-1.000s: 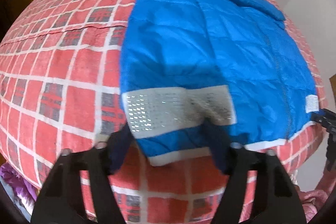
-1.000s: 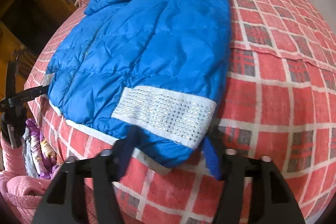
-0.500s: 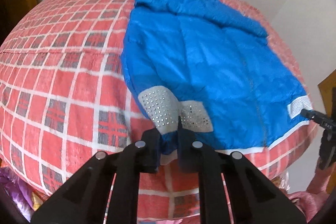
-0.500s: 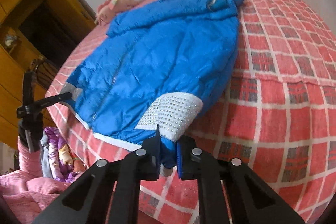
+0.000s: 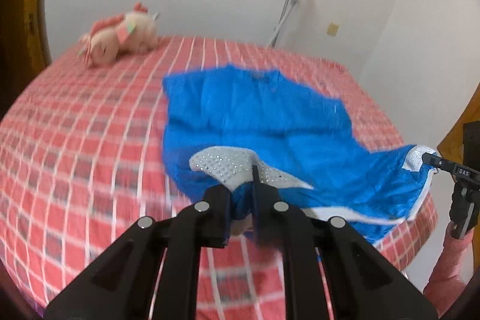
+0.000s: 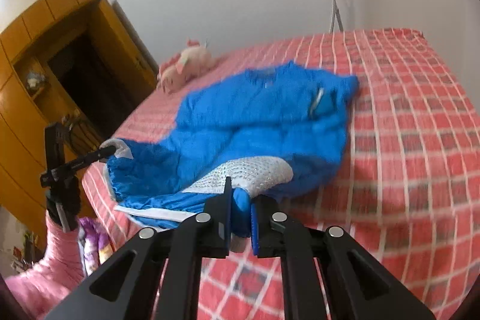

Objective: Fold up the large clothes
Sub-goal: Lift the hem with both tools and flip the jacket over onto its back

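I am in a home bedroom: a bed with a red checked sheet, a pink plush toy on it, and a yellow wooden wardrobe beside it.

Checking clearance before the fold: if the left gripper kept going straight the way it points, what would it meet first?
The left gripper is shut on the blue jacket's hem, so that fabric comes first: the silver studded band, then probably the jacket's body on the bed. Depth is unclear.
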`<state>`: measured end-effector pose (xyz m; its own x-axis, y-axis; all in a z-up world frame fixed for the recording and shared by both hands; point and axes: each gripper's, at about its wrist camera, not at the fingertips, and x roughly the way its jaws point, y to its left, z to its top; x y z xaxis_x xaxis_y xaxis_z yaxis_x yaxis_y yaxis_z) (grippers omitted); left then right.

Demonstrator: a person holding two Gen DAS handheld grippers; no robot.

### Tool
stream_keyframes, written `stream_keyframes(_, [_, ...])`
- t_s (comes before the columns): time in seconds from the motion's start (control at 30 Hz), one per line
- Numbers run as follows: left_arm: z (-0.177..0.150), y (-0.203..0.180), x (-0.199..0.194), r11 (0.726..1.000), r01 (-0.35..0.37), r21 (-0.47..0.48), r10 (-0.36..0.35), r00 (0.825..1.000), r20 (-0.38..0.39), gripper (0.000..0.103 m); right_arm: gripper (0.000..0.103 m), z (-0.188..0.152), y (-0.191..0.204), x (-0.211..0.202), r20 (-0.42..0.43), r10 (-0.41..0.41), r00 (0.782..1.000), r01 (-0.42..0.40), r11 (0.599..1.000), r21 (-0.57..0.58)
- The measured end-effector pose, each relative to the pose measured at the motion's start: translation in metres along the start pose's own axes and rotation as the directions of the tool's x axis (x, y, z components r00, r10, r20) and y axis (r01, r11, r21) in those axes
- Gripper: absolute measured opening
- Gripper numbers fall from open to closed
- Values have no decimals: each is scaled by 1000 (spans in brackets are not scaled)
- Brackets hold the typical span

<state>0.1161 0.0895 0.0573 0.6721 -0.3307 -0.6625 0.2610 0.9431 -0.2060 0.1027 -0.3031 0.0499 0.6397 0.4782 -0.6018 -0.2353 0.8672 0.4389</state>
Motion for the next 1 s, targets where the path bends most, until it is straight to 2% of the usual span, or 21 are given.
stream_keyframes(0.17, [49, -2, 19, 1000, -4, 9, 3, 999, 50, 9, 9, 56, -21, 16, 10, 6, 1000, -6, 999, 52])
stream_keyframes(0.33, [101, 6, 61, 1000, -10, -6, 11, 998, 63, 10, 9, 110, -50, 54, -7, -7, 1000, 8, 991, 133])
stream_keyframes(0.47, [132, 19, 101, 999, -11, -44, 13, 999, 52, 10, 9, 140, -70, 88, -39, -30, 999, 37, 984, 172])
stream_keyframes(0.77, [180, 46, 204, 996, -42, -81, 39, 999, -34, 11, 9, 187, -117, 166, -129, -67, 989, 97, 966, 240])
stream_keyframes(1.0, [189, 73, 278, 990, -86, -113, 71, 989, -132, 11, 9, 200, -158, 227, -211, -85, 974, 147, 944, 297])
